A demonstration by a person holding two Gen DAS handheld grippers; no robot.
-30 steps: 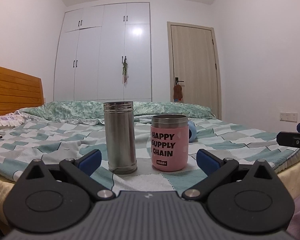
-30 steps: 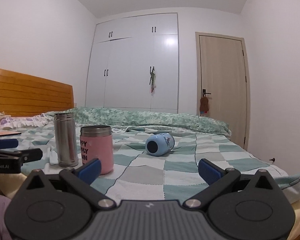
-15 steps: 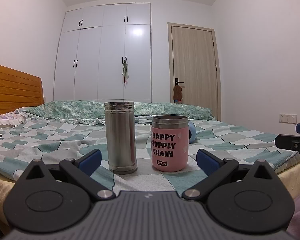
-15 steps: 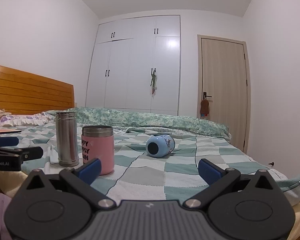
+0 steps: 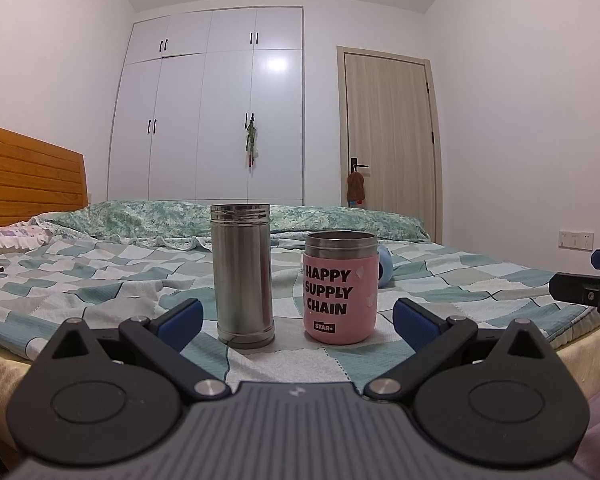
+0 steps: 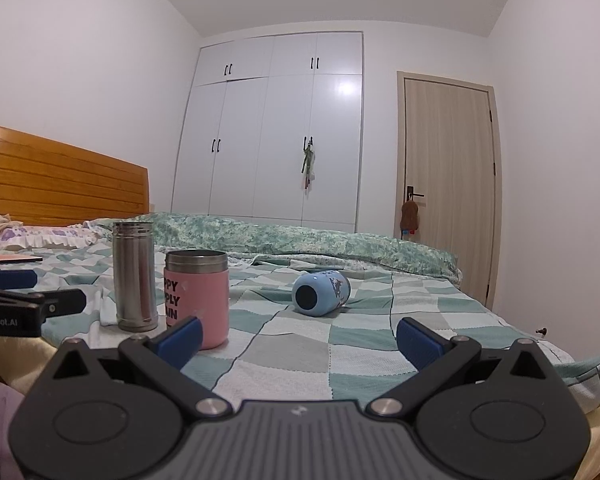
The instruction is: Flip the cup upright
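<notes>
Lying on its side on the bed [image 6: 284,344], the blue cup [image 6: 321,293] sits well back from both grippers, one round end toward the right cam; can't tell if that end is mouth or base. Right gripper [image 6: 298,342] jaws wide open, empty; left gripper [image 5: 296,322] same.

Risks: soft quilt + round body, so a nudge prob rolls it away. Pinching near one end may let it swing or slip mid-flip.

Room: open quilt in front & right of cup. Pink cup [image 6: 197,298] and steel flask [image 6: 135,275] stand upright to its left, apart from it, so stay right. Bed edge close below the jaws.
</notes>
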